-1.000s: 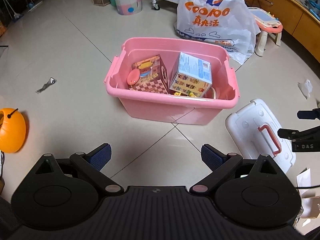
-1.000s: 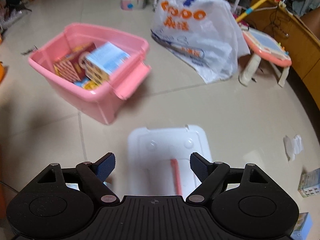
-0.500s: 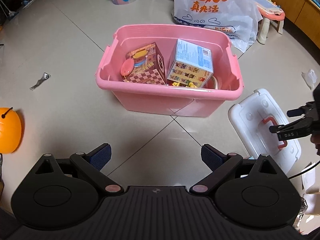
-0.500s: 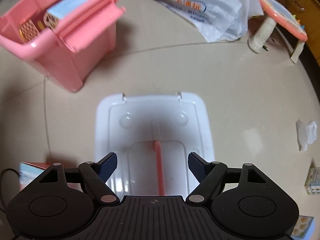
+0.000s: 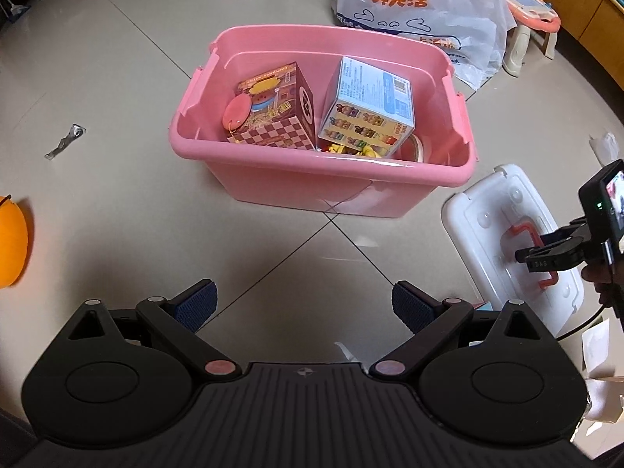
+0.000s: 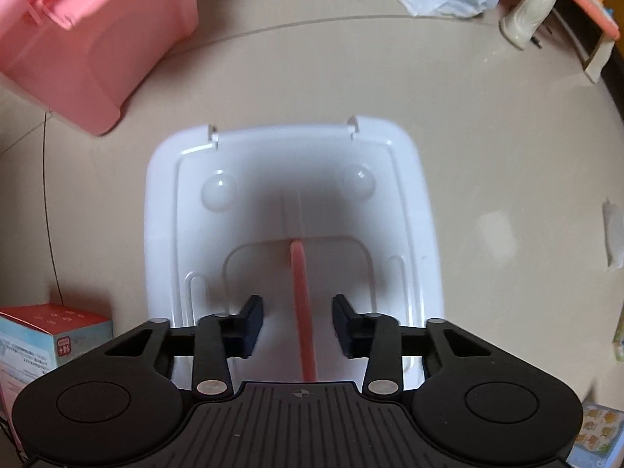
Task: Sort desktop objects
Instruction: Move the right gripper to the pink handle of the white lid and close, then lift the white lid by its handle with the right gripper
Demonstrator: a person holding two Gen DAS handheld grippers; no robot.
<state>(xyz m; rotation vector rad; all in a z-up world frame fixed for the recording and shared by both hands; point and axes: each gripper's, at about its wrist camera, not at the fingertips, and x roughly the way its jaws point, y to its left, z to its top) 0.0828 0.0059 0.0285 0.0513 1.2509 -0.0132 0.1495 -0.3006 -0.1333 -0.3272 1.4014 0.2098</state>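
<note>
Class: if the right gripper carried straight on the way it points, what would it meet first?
Most likely the pink handle of the white lid: it already stands between the right gripper pads, which have just been closing without yet touching it.

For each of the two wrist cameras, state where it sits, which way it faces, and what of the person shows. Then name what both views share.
Left wrist: on the left gripper, angled steeply down at the pink bin; right gripper and a hand at the right edge.
Right wrist: on the right gripper, straight down over the white lid, jaws just closing astride its pink handle, not yet touching.
Shared: lid, handle, bin, plastic bag.
</note>
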